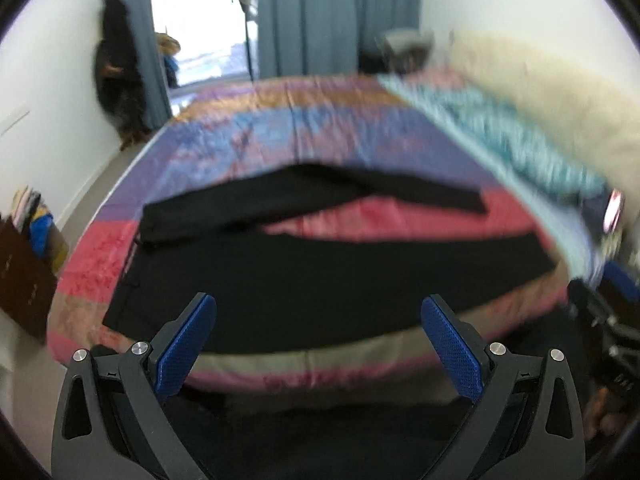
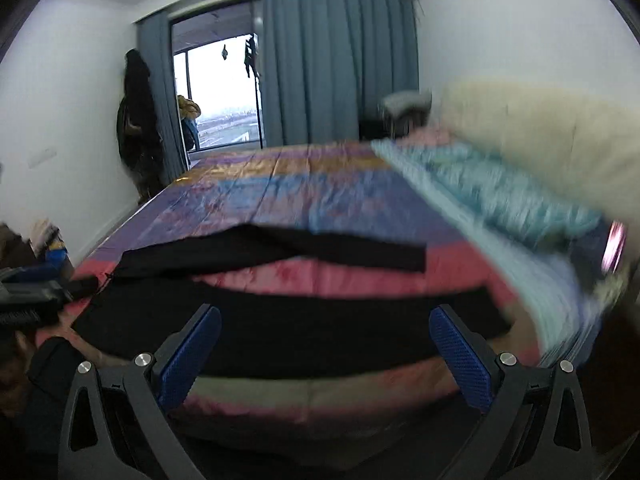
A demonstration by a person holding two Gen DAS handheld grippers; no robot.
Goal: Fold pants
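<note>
Black pants (image 1: 320, 280) laid flat across near end of bed (image 1: 280, 128), waist toward bed's left edge, two legs spread apart toward its right. Striped pink-purple cover seen between legs. Left gripper (image 1: 319, 344) held above bed's near edge, fingers spread wide, nothing clamped. Right gripper (image 2: 325, 354) likewise held apart, empty, over near edge. Teal blanket (image 1: 500, 128) bunched at bed's right side.

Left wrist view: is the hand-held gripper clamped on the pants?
No. The left hand-held gripper is open, its blue pads wide apart and off the cloth, with the black pants spread on the bed beyond it.
</note>
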